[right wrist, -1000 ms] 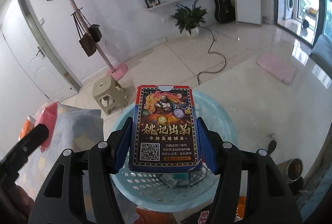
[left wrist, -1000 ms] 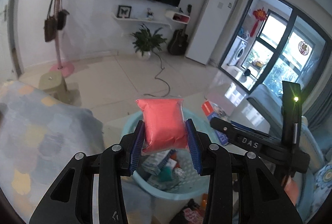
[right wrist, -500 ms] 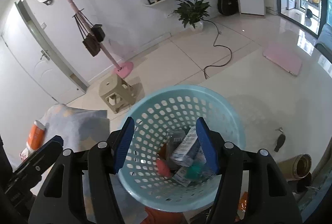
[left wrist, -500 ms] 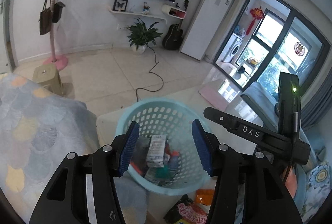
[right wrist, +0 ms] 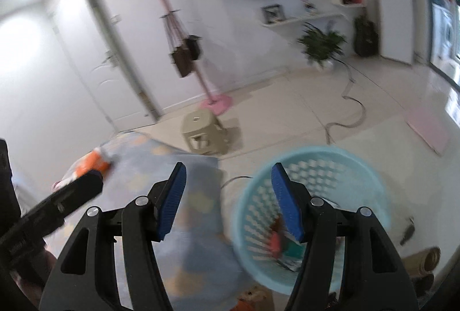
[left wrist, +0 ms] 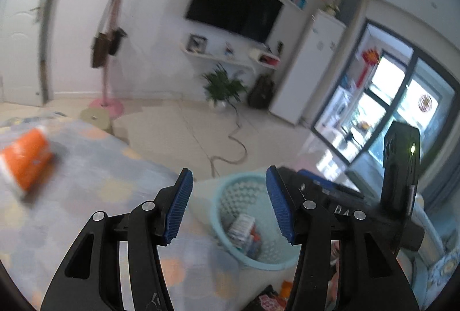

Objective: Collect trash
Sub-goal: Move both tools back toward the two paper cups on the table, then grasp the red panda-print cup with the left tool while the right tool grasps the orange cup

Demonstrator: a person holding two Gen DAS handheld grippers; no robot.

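A light blue perforated basket (left wrist: 230, 196) (right wrist: 345, 164) stands on the floor beside a blue patterned cloth surface (left wrist: 86, 167) (right wrist: 143, 167). It holds several pieces of trash, among them a white box (left wrist: 243, 226) and a pink packet (right wrist: 275, 242). An orange and white tube (left wrist: 27, 162) (right wrist: 92, 164) lies on the cloth at the left. My left gripper (left wrist: 228, 207) is open and empty, above the cloth's edge left of the basket. My right gripper (right wrist: 228, 200) is open and empty, between cloth and basket. The views are blurred.
A beige stool (right wrist: 202, 132) and a pink coat stand (right wrist: 214, 102) are on the tiled floor behind the cloth. A cable (left wrist: 230, 152) runs across the floor toward a potted plant (left wrist: 222, 88). Small packets (left wrist: 270, 302) lie on the floor below the basket.
A second ago my left gripper held a pink packet and my right a card box over the basket. Both were let go into it. Both open grippers have since swung left toward the cloth.
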